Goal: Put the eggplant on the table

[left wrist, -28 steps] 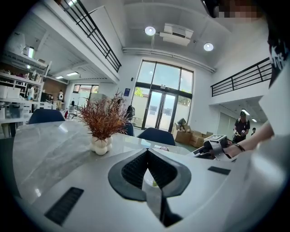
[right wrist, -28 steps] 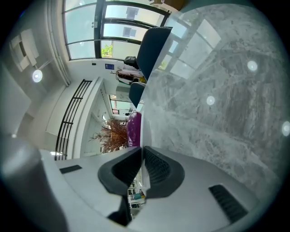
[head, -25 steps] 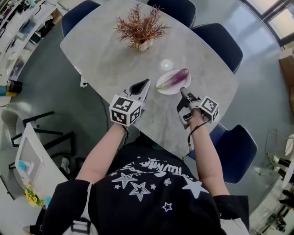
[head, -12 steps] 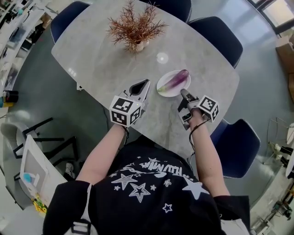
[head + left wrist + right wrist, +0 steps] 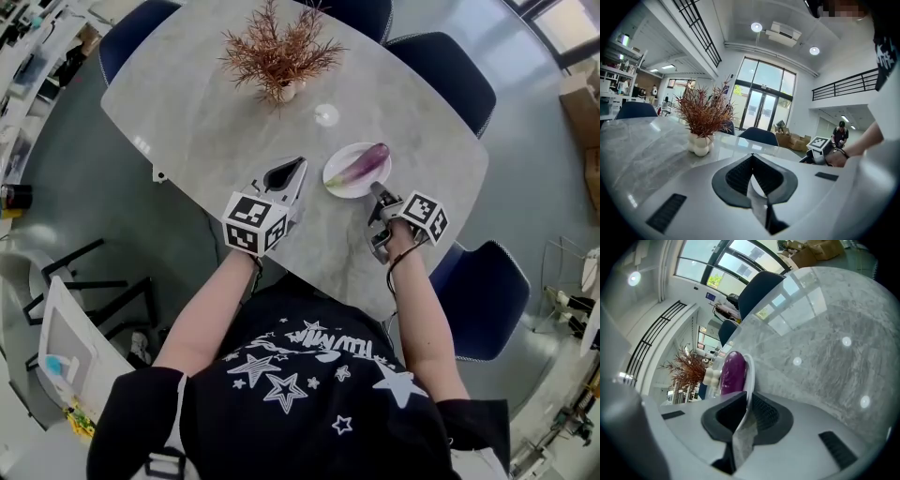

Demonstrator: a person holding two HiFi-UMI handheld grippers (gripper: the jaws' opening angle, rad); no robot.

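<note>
A purple eggplant point(image 5: 362, 161) lies on a small white plate point(image 5: 337, 180) on the grey marble table point(image 5: 206, 112), right of the middle. My right gripper point(image 5: 374, 185) is shut and holds nothing, its tips at the plate's near rim. In the right gripper view the eggplant point(image 5: 731, 373) and the plate's rim point(image 5: 751, 369) stand just beyond the closed right gripper point(image 5: 748, 393). My left gripper point(image 5: 300, 163) hovers left of the plate, shut and empty. The left gripper view shows the left gripper point(image 5: 752, 155) pointing over the tabletop point(image 5: 642, 150).
A dried reddish plant in a white vase point(image 5: 279, 52) stands at the table's far side and appears as the plant point(image 5: 701, 136) ahead of the left gripper. Dark blue chairs point(image 5: 448, 82) ring the table, one chair point(image 5: 483, 300) beside my right arm. The near table edge runs under both grippers.
My right gripper has crept forward to the plate's near rim. The left gripper has stayed where it was. The eggplant and plate have not moved on the table.
</note>
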